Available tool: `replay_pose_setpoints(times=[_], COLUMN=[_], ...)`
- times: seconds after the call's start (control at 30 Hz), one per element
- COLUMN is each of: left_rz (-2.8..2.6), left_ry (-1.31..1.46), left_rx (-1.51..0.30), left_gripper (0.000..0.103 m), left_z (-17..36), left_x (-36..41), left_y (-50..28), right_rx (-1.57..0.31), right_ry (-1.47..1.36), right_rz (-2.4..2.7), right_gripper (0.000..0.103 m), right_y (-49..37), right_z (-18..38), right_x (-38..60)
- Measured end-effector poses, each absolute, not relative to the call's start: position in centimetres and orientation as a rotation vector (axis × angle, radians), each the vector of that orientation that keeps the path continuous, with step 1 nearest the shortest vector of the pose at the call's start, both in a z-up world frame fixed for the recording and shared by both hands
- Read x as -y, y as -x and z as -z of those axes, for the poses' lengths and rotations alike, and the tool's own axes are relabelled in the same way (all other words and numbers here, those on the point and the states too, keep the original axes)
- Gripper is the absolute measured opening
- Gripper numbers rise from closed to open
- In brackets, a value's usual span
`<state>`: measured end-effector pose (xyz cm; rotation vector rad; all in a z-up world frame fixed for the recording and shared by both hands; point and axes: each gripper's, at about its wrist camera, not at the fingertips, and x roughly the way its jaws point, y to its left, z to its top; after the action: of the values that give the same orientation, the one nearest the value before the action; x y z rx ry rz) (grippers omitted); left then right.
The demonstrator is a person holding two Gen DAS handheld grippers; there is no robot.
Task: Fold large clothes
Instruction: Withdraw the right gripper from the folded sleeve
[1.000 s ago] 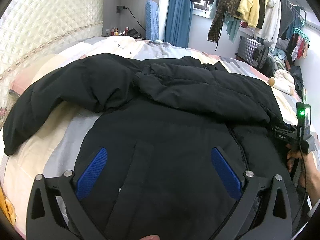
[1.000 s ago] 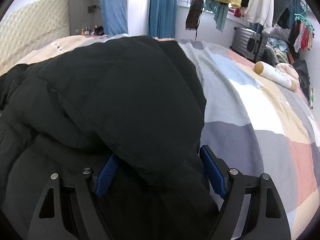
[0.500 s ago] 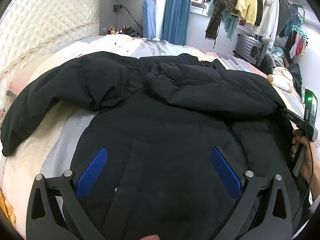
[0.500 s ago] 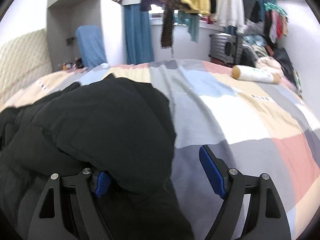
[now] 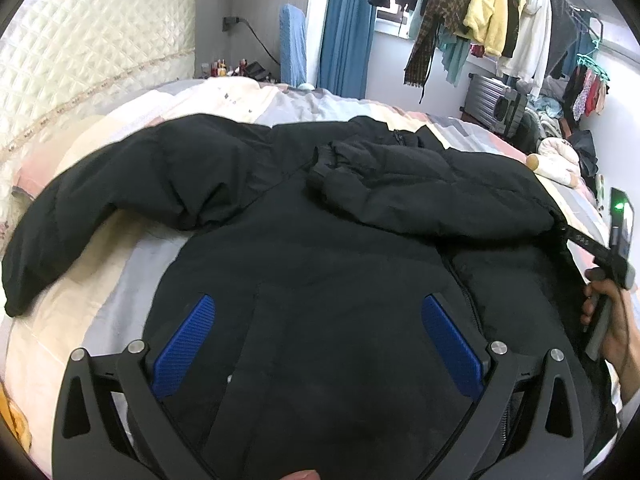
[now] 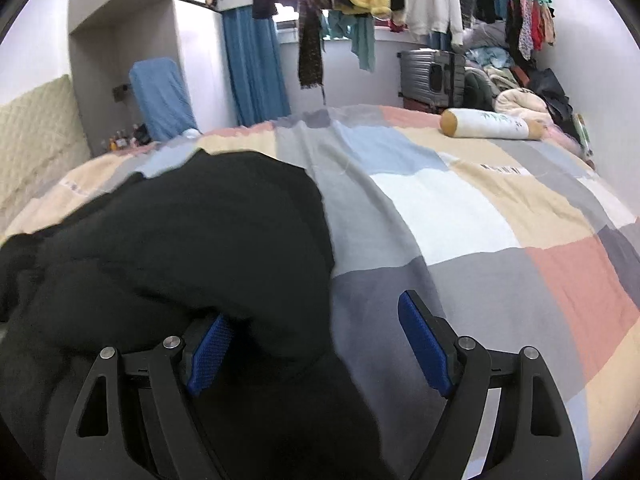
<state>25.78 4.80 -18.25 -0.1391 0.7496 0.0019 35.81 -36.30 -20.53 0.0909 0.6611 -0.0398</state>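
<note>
A large black puffer jacket (image 5: 320,264) lies spread on the patchwork bed (image 5: 132,264). Its right sleeve (image 5: 420,196) is folded across the chest; its left sleeve (image 5: 100,188) stretches out to the left. My left gripper (image 5: 320,340) is open above the jacket's lower body, holding nothing. My right gripper (image 6: 316,340) is open at the jacket's right edge (image 6: 200,248); black fabric bulges over its left finger (image 6: 208,348) and the right finger (image 6: 424,344) is over the bedspread (image 6: 460,232). The right gripper's body and the hand holding it show at the right of the left wrist view (image 5: 612,264).
A quilted headboard (image 5: 80,64) stands at the left. A bolster pillow (image 6: 488,124) lies at the bed's far right. Hung clothes (image 5: 488,12), a suitcase (image 6: 432,72) and piled clothing (image 6: 520,92) line the far wall. A nightstand with small bottles (image 5: 232,68) sits beside the blue curtain (image 6: 256,64).
My right gripper has drawn back and up from the jacket: the black fabric fills less of its view and more bedspread shows. The left gripper has lifted slightly and stays open.
</note>
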Motion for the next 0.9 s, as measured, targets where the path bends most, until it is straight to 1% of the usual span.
replay_pose_setpoints(times=[0.1,0.33,0.5,0.7,0.9], left_rz=[-0.002,-0.016,-0.022,-0.023,-0.021], left_ry=[0.145,0.116,0.122,0.122,0.145], left_rx=[-0.757,-0.689,-0.657,-0.614,-0.588], left_gripper=[0.103,0.103,0.103,0.103,0.103], left_z=[17.7,14.8,13.6,12.6,12.5], left_x=[-4.8,-4.1,-3.9,-3.9,-4.7], left_y=[-25.3,-22.5,-21.0,-19.3,-17.2], right_rx=[-0.645,-0.578,-0.534,-0.516,-0.5], right_ry=[-0.082,-0.048,-0.018,-0.04,0.009], right_rz=[0.004,-0.086,-0.136,-0.202,-0.241], right_gripper=[0.079,0.08,0.08,0.08,0.08], right_y=[-34.0,-29.2,-25.5,-21.2,-16.9], right_z=[19.1,14.6,12.0,10.9,10.7], right_x=[35.3,31.7,28.4,26.0,23.7])
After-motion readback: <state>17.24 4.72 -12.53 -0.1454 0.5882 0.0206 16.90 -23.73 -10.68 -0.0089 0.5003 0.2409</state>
